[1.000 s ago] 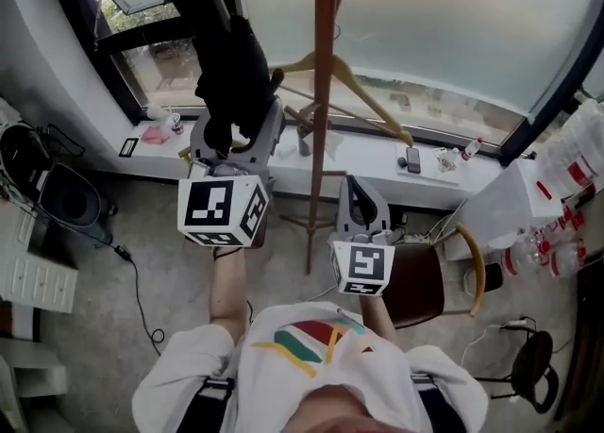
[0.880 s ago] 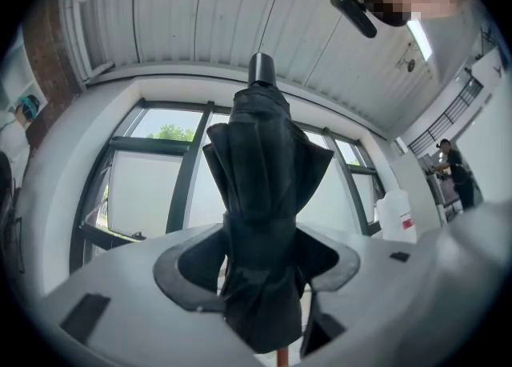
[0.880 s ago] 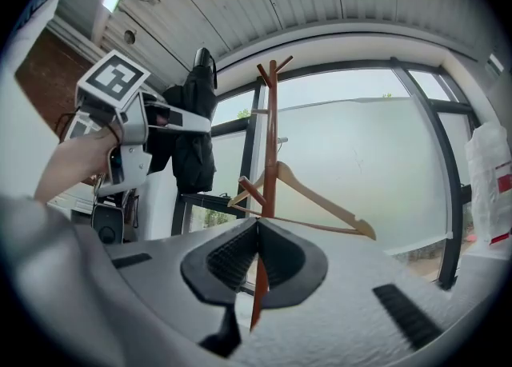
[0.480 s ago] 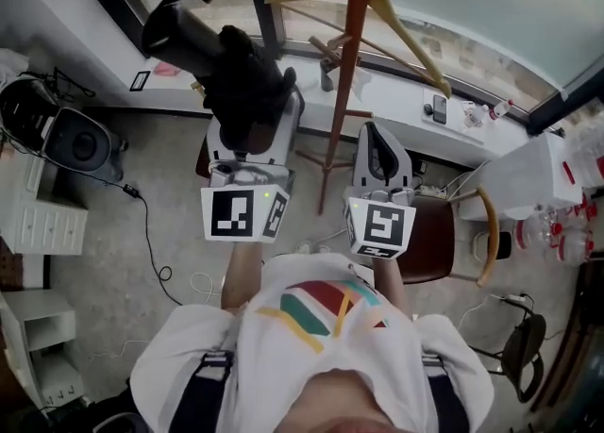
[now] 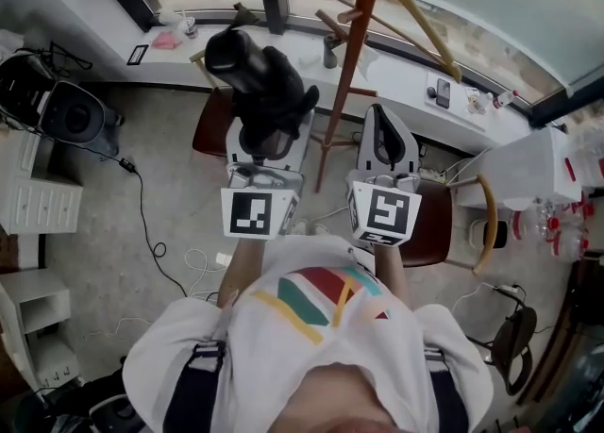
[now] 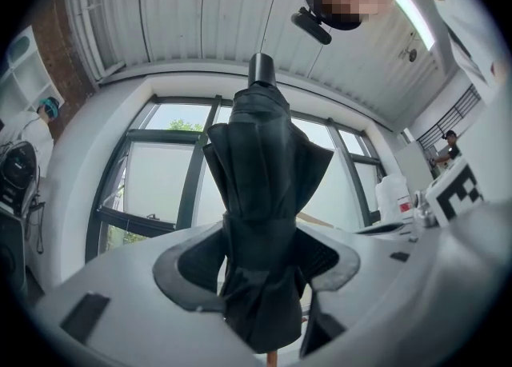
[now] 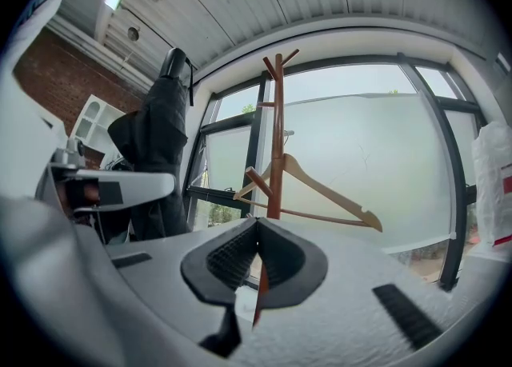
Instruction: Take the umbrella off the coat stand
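Lowered since a second ago, the left gripper (image 5: 268, 135) is bringing the umbrella (image 5: 257, 71) down in front of the windowsill (image 5: 396, 71), where before it was holding it higher, up against the dark window frame. Its jaws are clamping the folded black umbrella around the strapped lower part of the bundle, both pads pressing into the cloth (the left gripper (image 6: 268, 269) view is showing this plainly), and the umbrella (image 6: 268, 157) is rising upright from the grip with its capped end at the top. The umbrella is hanging clear of the coat stand (image 5: 353, 73), just to the left of the wooden pole and not touching it.

The right gripper (image 5: 381, 118) is staying near the person's body, right of the left one and just near of the stand's foot. In the right gripper (image 7: 256, 233) view its jaws are lying pressed together with nothing between them, and they are pointing at the coat stand (image 7: 276, 141), whose pole is standing straight ahead. A wooden hanger (image 7: 324, 191) is hanging on the stand, and the hanger (image 5: 415, 14) is reaching out to the right of the pole. The umbrella (image 7: 164, 137) is showing at the left of that view, well apart from the pole.
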`<state>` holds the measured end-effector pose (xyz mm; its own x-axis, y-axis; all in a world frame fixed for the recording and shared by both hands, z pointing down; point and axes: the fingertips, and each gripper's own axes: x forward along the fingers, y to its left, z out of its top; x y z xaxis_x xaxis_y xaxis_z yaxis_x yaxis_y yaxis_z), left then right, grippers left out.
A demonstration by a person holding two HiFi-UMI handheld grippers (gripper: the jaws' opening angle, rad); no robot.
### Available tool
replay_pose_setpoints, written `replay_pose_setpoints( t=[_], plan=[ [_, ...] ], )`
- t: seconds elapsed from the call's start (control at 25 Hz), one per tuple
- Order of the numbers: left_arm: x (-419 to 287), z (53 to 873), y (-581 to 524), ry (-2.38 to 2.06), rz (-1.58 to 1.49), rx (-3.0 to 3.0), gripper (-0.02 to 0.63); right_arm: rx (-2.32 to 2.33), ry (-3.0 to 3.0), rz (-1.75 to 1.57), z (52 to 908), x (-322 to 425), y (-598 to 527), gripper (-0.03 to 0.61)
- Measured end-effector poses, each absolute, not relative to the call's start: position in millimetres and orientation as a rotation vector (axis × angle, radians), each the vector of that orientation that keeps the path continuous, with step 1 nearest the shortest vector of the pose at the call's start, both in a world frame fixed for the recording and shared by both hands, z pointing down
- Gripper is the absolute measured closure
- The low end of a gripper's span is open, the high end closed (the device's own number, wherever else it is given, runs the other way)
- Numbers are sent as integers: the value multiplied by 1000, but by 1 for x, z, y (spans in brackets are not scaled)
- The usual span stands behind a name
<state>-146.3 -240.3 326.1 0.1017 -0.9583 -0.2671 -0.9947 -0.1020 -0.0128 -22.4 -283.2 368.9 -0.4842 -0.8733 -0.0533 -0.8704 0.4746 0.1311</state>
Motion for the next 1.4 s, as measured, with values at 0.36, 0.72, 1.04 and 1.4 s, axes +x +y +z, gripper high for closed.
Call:
replay_pose_setpoints(
  t=[0.36, 0.72, 1.04, 1.4],
  plan=[
    [-138, 355, -240, 1953, 244, -2293, 356, 1557, -2682, -213, 373, -34, -277, 578],
    [-132, 361, -243, 1945, 258, -2323, 356, 1551, -2664, -233, 374, -32, -278, 578],
    [-137, 362, -243, 1976, 301, -2334, 356, 1565, -2667, -231, 374, -30, -277, 578],
    [-141, 361, -250, 1990, 300, -2329, 356, 1573, -2637, -230, 375, -28, -286, 578]
  ],
)
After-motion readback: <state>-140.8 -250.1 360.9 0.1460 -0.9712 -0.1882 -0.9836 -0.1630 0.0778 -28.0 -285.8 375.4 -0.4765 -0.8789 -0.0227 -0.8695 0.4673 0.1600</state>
